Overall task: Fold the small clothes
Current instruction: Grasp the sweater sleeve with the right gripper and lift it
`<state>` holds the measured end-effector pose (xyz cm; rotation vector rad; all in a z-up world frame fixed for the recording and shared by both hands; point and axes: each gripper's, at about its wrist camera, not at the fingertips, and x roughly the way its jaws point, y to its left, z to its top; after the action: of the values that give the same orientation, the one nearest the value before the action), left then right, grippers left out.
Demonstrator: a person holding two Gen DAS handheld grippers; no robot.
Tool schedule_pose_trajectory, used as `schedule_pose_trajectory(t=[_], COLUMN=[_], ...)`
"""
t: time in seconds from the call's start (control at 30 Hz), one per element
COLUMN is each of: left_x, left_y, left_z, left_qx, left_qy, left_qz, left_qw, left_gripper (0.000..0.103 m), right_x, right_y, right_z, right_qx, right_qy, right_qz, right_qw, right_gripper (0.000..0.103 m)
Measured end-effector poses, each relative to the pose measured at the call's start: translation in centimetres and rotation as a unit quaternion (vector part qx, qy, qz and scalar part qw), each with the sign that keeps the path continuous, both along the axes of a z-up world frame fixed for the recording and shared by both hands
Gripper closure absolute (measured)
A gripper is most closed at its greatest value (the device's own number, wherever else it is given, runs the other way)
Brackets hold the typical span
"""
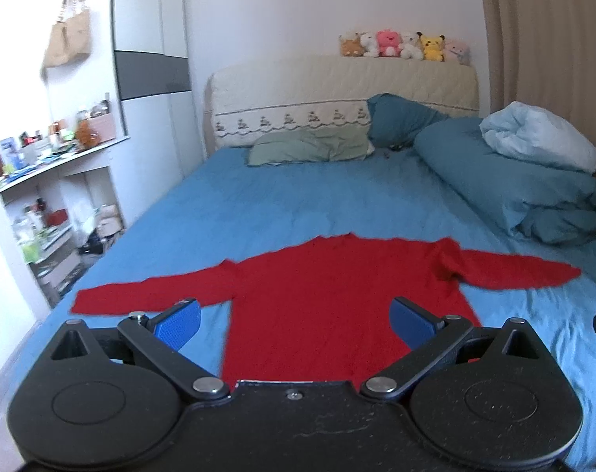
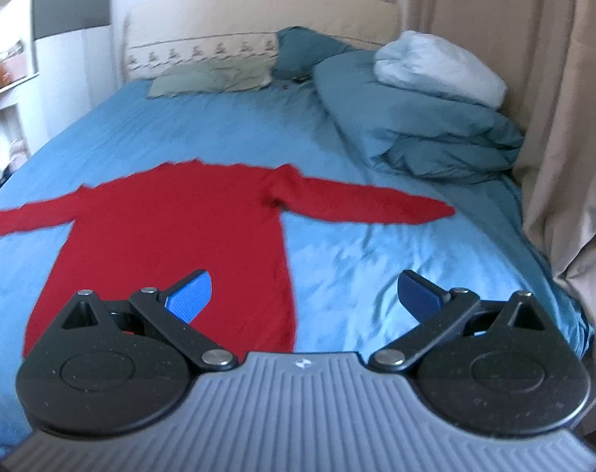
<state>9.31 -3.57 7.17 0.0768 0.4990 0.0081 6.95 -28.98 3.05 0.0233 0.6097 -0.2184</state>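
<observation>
Left wrist: my left gripper [image 1: 296, 320] and right gripper [image 2: 304, 295] gape empty; red sweater [image 1: 317, 295] flat ahead. Risk: pinching bedsheet [image 2: 357, 259] too.

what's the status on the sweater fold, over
Left gripper open, empty, over the hem. Right gripper open, empty. Red sweater flat on the bed sheet, sleeves spread, unfolded. Nothing in the way.

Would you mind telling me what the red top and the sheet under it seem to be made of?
Red top: probably a soft knit, matte with a slightly fuzzy surface, though blur hides any stitch pattern. Sheet: likely smooth woven cotton, with a faint sheen on shallow creases.
</observation>
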Motion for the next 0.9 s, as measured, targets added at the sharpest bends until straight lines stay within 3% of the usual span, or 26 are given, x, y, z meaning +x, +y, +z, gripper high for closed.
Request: schedule_pose_trajectory(t=[0.17,0.3,0.47,0.6,0.9], left_x=[8.3,16.2,26.3,33.2,40.3], left_y=[-3.3,-6.6,-11.2,-14.6,-19.7], left_z=[-0.6,-2.5,-7.2,-12.1,-18.8], left_qx=[-0.002,-0.002,-0.015,-0.022,0.008], left_qy=[0.006,0.014,0.033,0.074,0.137], left_qz=[-0.033,-0.058,-0.083,-0.098,-0.111], left_qw=[0.9994,0.9982,0.9959,0.9922,0.9842], left_gripper=[0.0,0.0,0.0,0.0,0.0], right_x=[5.6,10.9,18.2,23.0,29.2], right_y=[-5.0,-9.4,-15.3,-19.2,-26.2], right_z=[-0.6,-3.1,-8.3,-13.2,-20.9], right_qx=[0.016,0.026,0.046,0.059,0.099], right_qy=[-0.007,-0.008,-0.009,-0.013,-0.01], right_qz=[-0.045,-0.087,-0.135,-0.159,-0.206], right_qw=[0.999,0.996,0.99,0.985,0.974], right_gripper=[0.0,0.0,0.0,0.0,0.0])
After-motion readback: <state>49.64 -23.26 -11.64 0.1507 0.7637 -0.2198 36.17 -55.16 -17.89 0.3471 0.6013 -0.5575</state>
